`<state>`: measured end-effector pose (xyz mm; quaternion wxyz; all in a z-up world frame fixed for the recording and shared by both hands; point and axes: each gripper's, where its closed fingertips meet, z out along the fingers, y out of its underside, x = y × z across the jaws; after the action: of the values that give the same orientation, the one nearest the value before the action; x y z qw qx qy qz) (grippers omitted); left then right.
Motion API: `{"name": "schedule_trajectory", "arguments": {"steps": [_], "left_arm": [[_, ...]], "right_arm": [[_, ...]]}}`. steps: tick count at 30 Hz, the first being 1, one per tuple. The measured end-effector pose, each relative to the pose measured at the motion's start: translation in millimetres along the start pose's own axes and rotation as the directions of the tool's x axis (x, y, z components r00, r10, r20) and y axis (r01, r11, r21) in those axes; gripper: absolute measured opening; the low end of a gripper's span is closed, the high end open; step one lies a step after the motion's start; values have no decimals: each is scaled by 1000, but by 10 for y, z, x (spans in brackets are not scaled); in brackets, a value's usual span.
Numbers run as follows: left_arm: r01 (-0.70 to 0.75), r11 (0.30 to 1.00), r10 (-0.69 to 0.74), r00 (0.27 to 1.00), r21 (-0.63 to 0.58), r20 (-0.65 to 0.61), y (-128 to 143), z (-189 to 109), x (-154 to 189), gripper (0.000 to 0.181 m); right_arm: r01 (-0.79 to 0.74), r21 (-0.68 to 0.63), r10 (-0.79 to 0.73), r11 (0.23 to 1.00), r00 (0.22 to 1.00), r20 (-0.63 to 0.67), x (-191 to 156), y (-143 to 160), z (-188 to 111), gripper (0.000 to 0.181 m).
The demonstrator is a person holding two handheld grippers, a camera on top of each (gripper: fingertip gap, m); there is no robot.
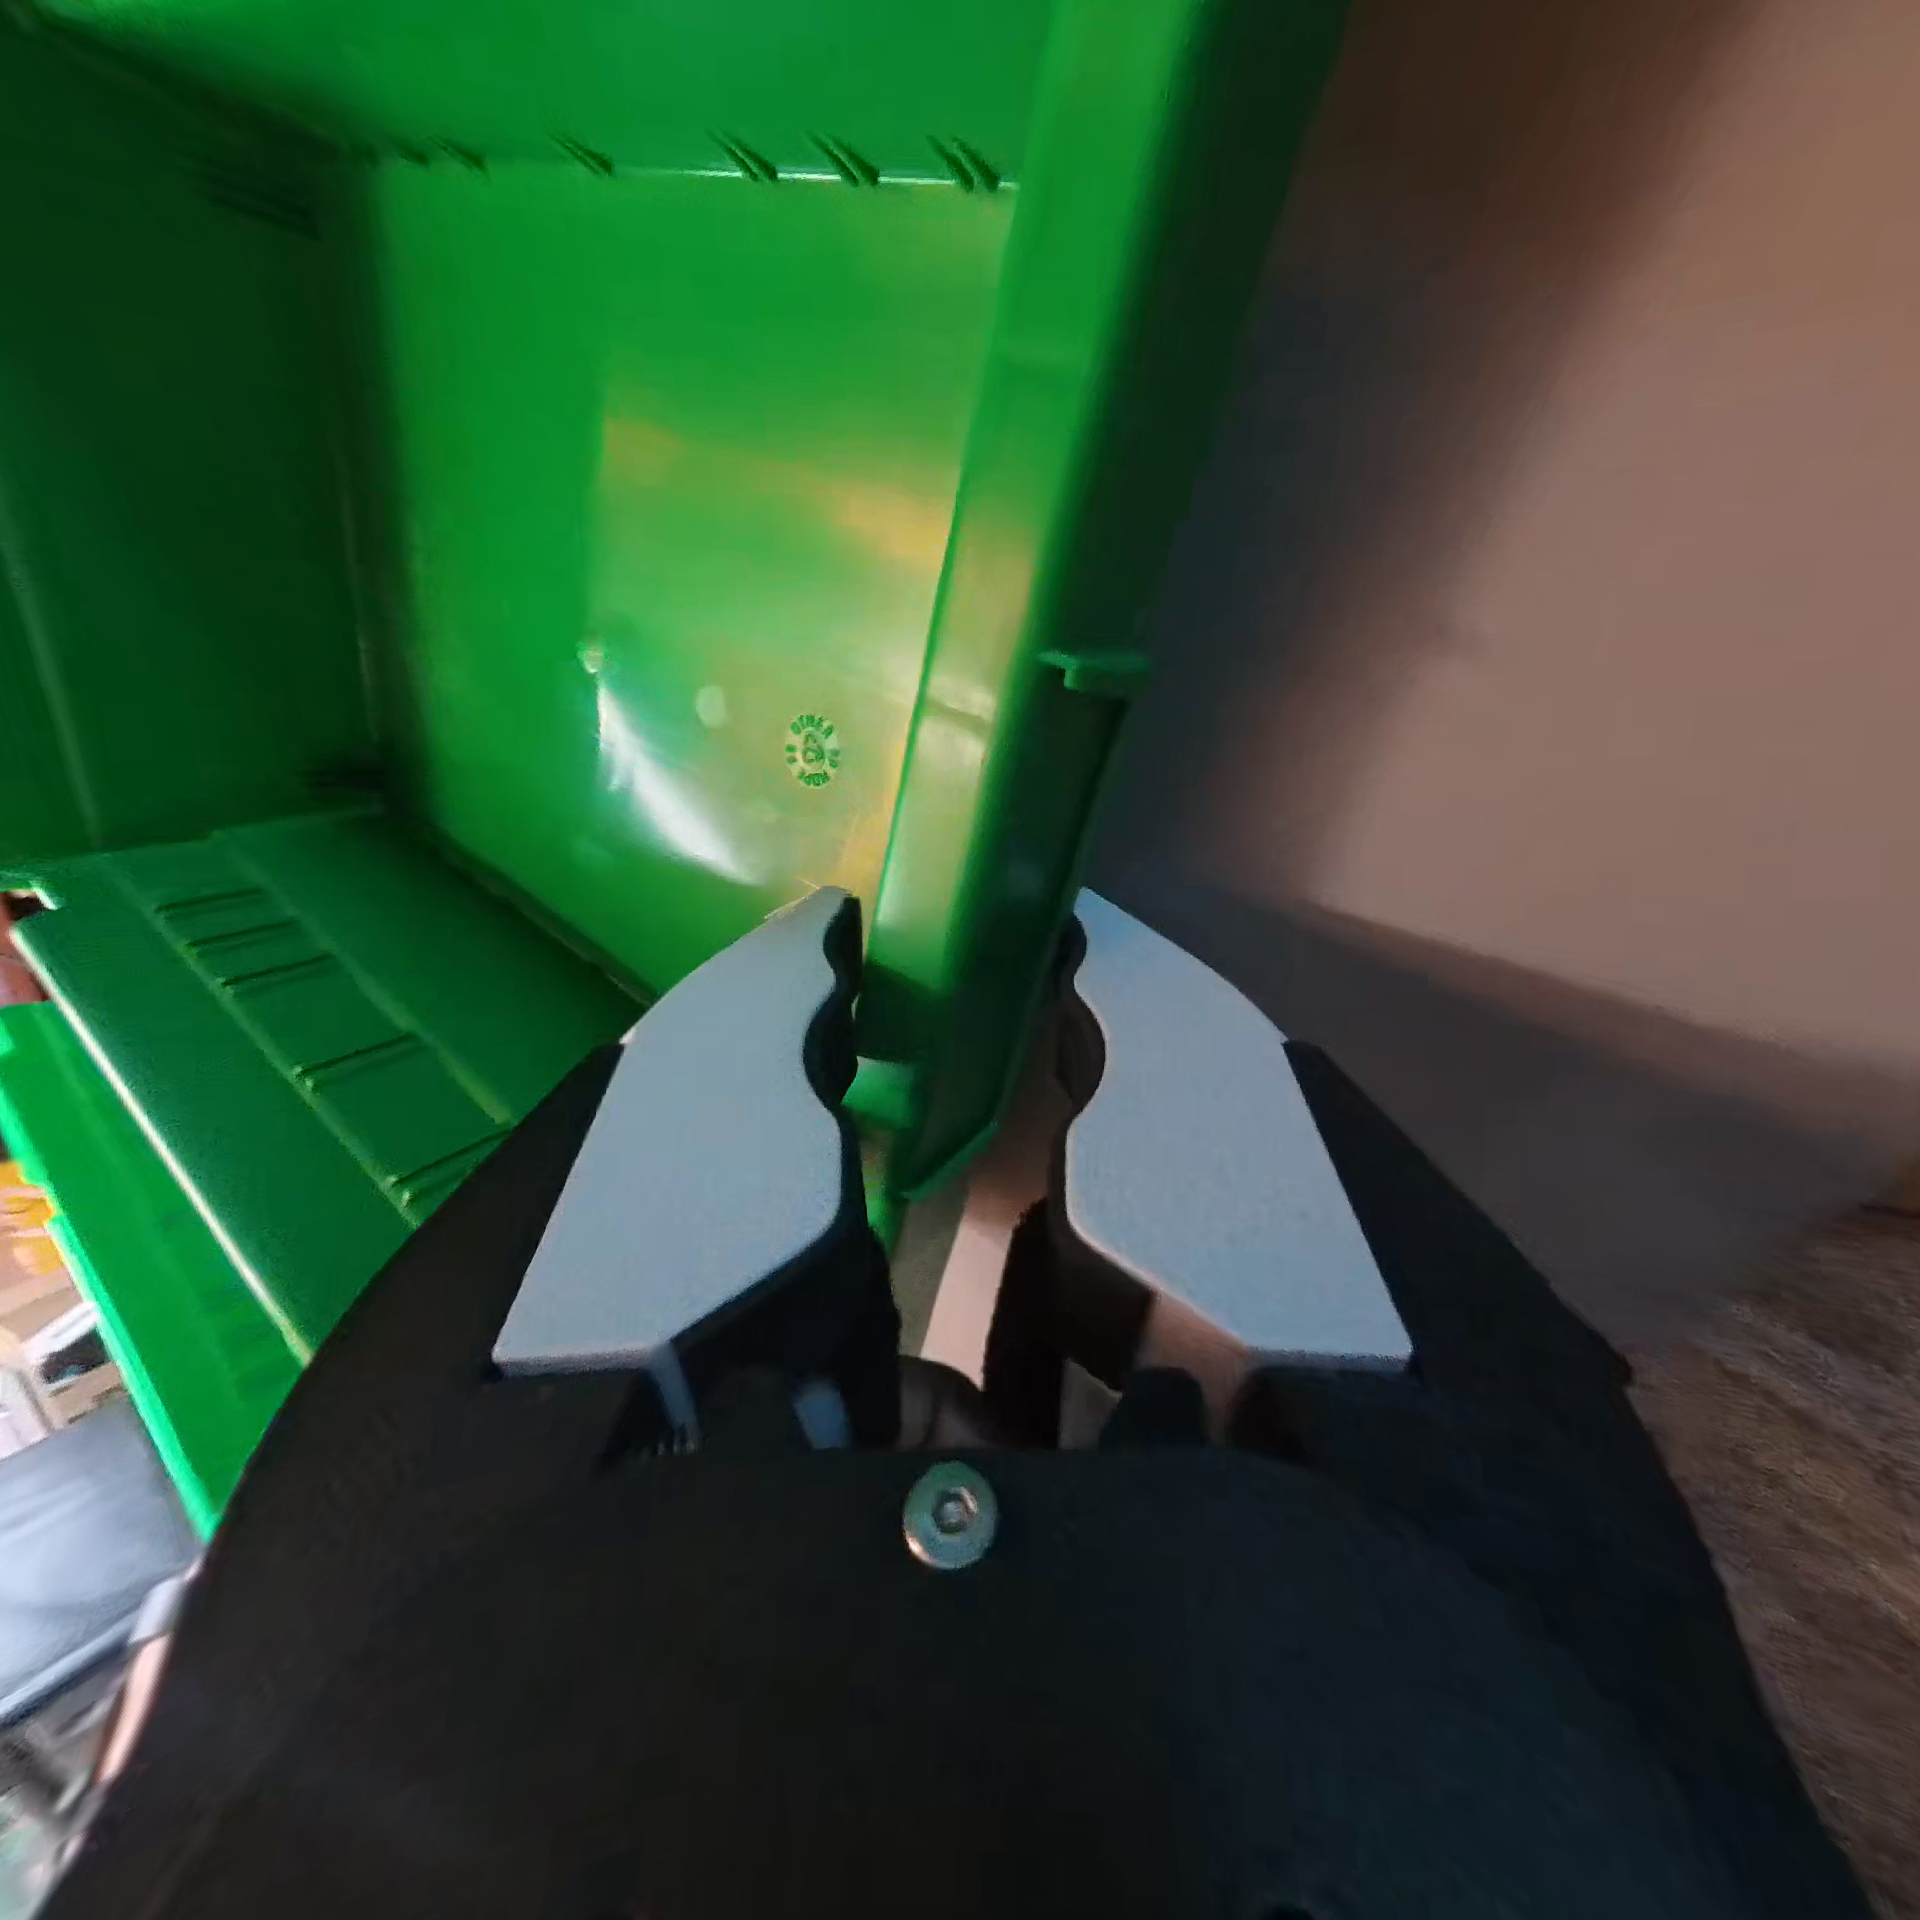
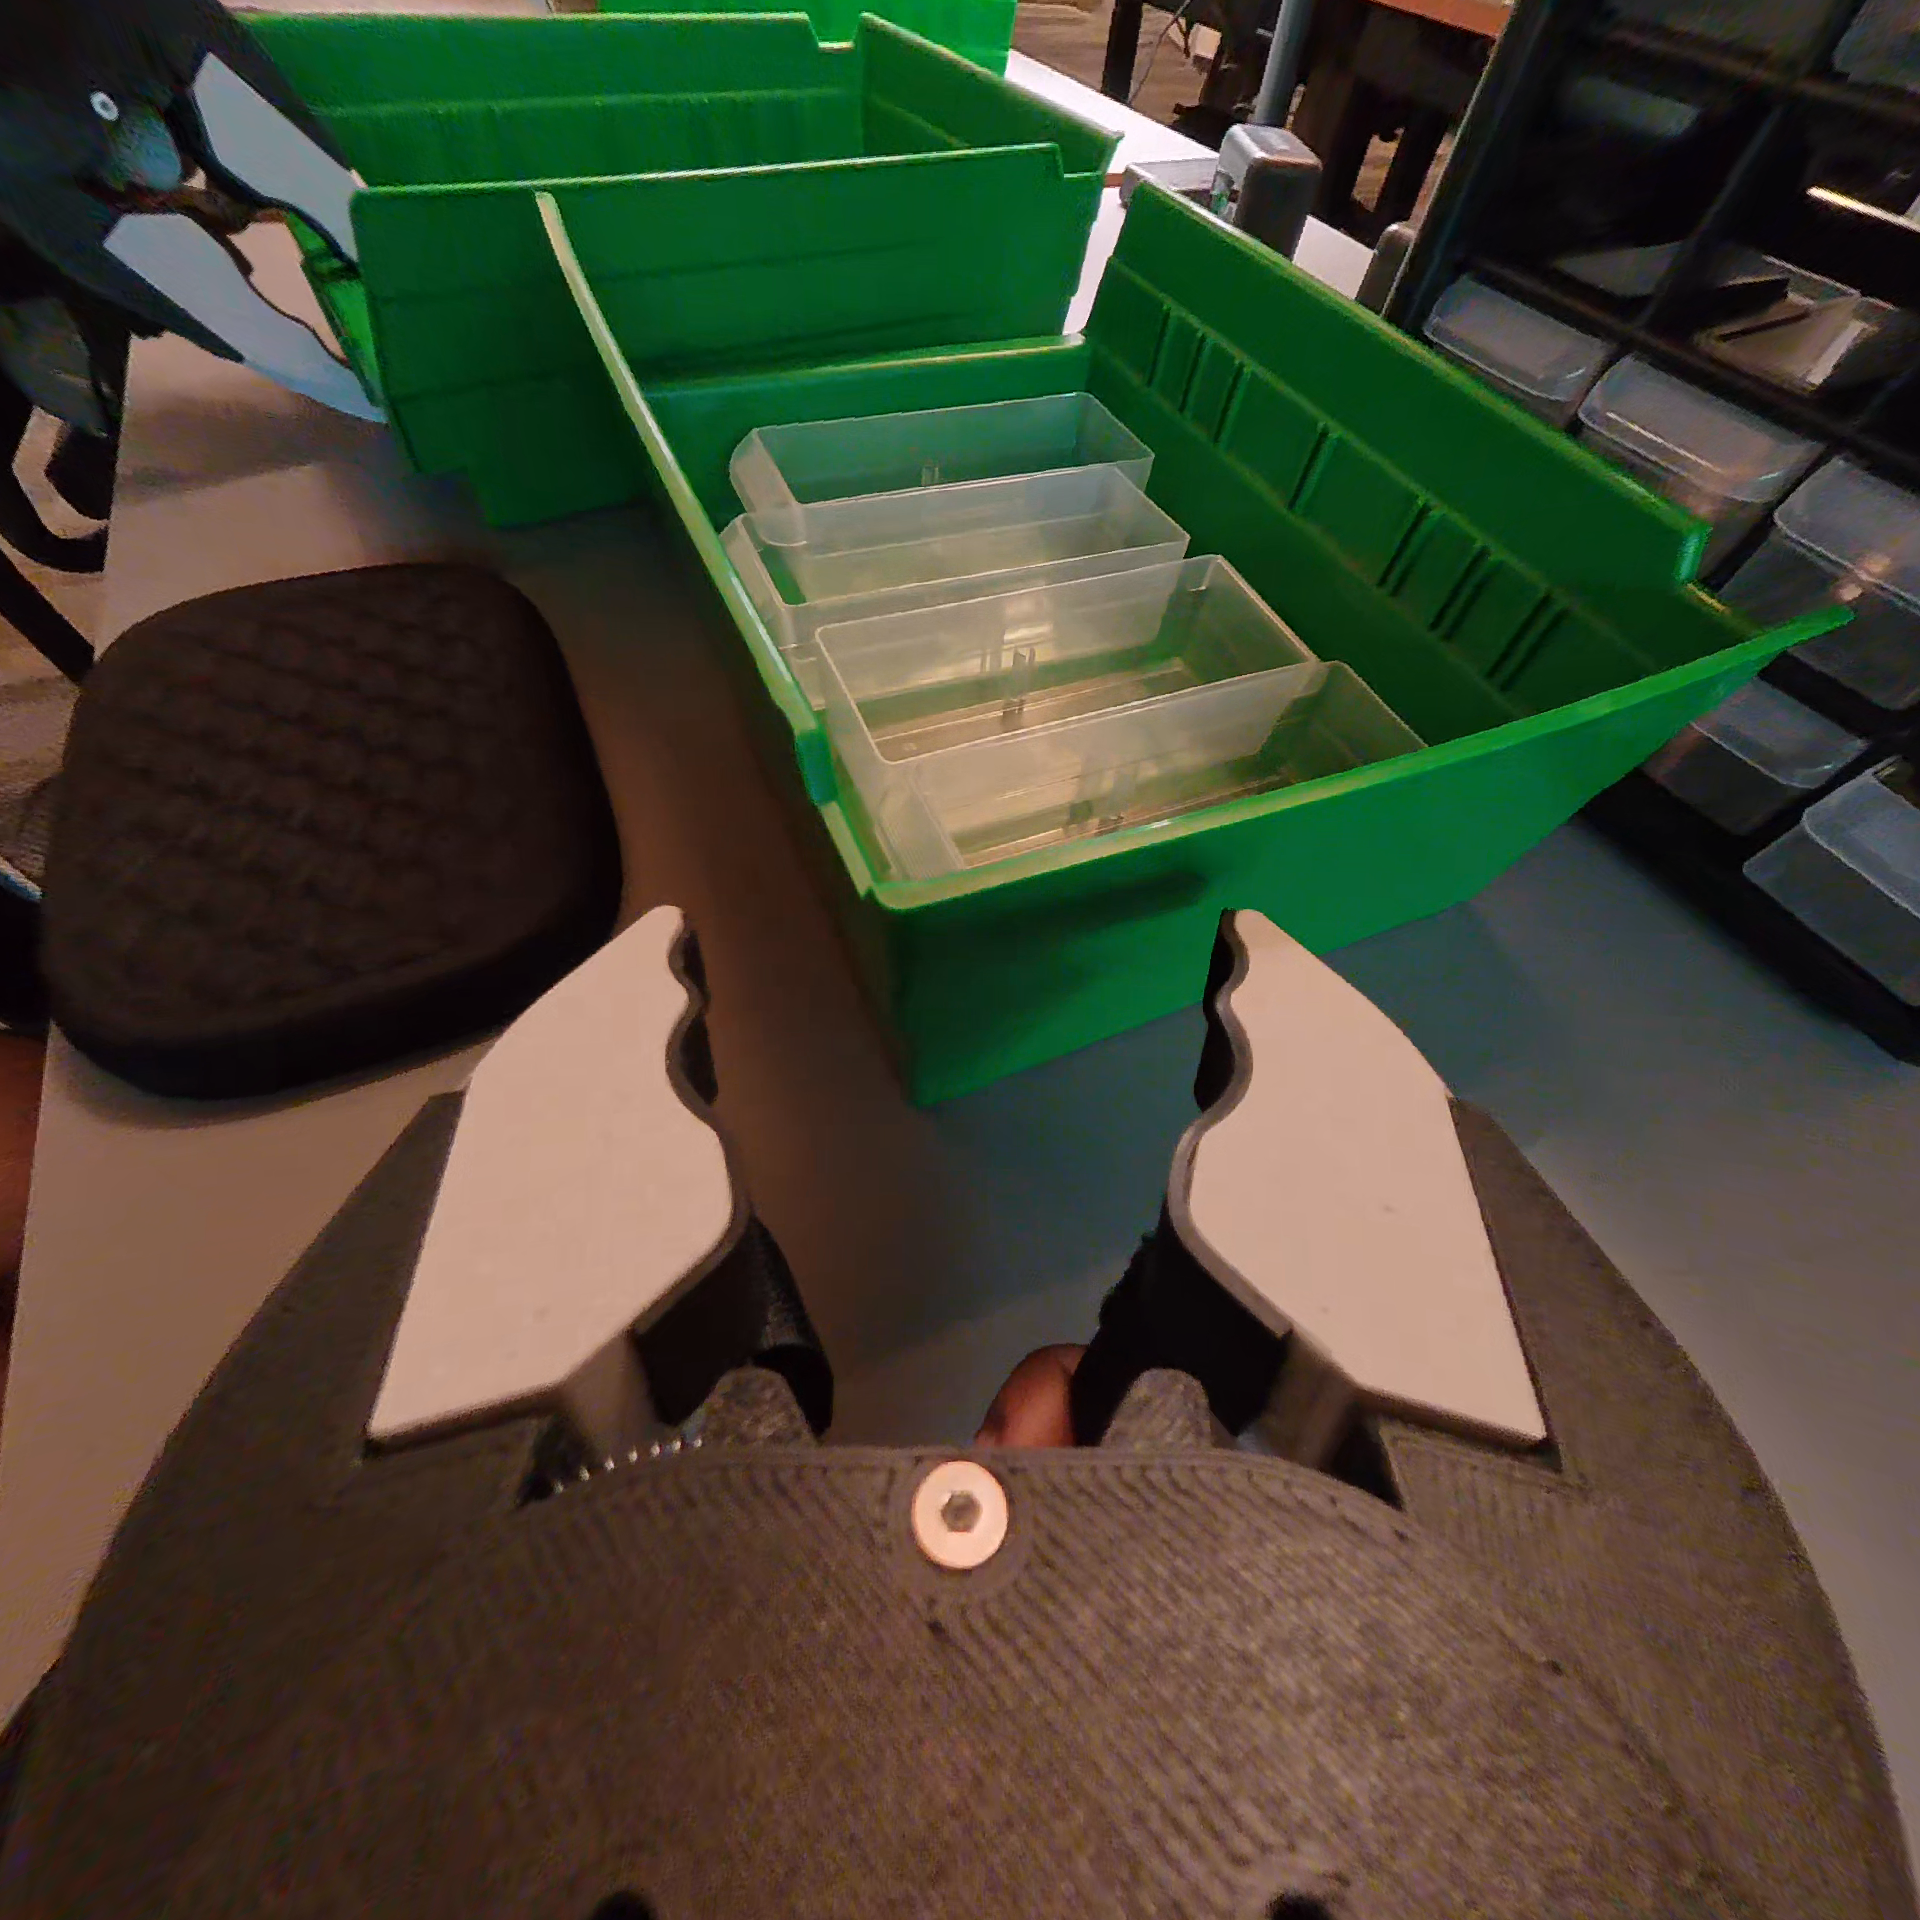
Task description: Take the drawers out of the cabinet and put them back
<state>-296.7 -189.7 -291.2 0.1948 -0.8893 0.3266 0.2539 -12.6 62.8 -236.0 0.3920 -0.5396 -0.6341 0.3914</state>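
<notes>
My left gripper (image 1: 961, 956) is shut on the side wall of an empty green bin (image 1: 675, 468), whose inside fills the left wrist view. In the right wrist view this gripper (image 2: 332, 260) shows at the top left, holding the end of that bin (image 2: 727, 270). My right gripper (image 2: 956, 935) is open and empty, hovering just in front of a nearer green bin (image 2: 1039, 987). Several clear plastic drawers (image 2: 966, 540) lie in a row inside that bin. The dark cabinet (image 2: 1714, 416) stands at the right, with more clear drawers in its slots.
Both bins rest on a pale grey table (image 2: 1558, 1039). Another green bin (image 2: 623, 62) sits behind them. A black padded chair seat (image 2: 312, 810) is at the table's left edge. The left wrist view is blurred on its right side.
</notes>
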Motion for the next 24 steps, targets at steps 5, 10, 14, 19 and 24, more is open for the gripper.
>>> {"name": "schedule_trajectory", "arguments": {"steps": [5, 10, 14, 19, 24], "left_arm": [[-101, 994, 110, 971, -50, 213, -12, -26, -158, 31], [-91, 979, 151, 926, -184, 345, 56, -163, -315, 32], [-41, 980, 129, 879, -196, 459, 2, -383, -559, 32], [-33, 982, 145, 771, -189, 620, -252, -745, -884, 31], [-107, 977, 207, 671, -184, 712, -681, -1073, -1059, 30]], "right_arm": [[-4, 21, 4, 1000, 1000, -25, 46, -17, -26, 88], [-3, 16, 3, 1000, 999, -41, 76, 2, -25, 86], [21, 20, -20, 1000, 998, -65, 97, -7, -38, 84], [45, 27, -42, 999, 995, -89, 117, -25, -59, 83], [43, 63, -36, 997, 992, -118, 167, -79, -126, 81]]}}
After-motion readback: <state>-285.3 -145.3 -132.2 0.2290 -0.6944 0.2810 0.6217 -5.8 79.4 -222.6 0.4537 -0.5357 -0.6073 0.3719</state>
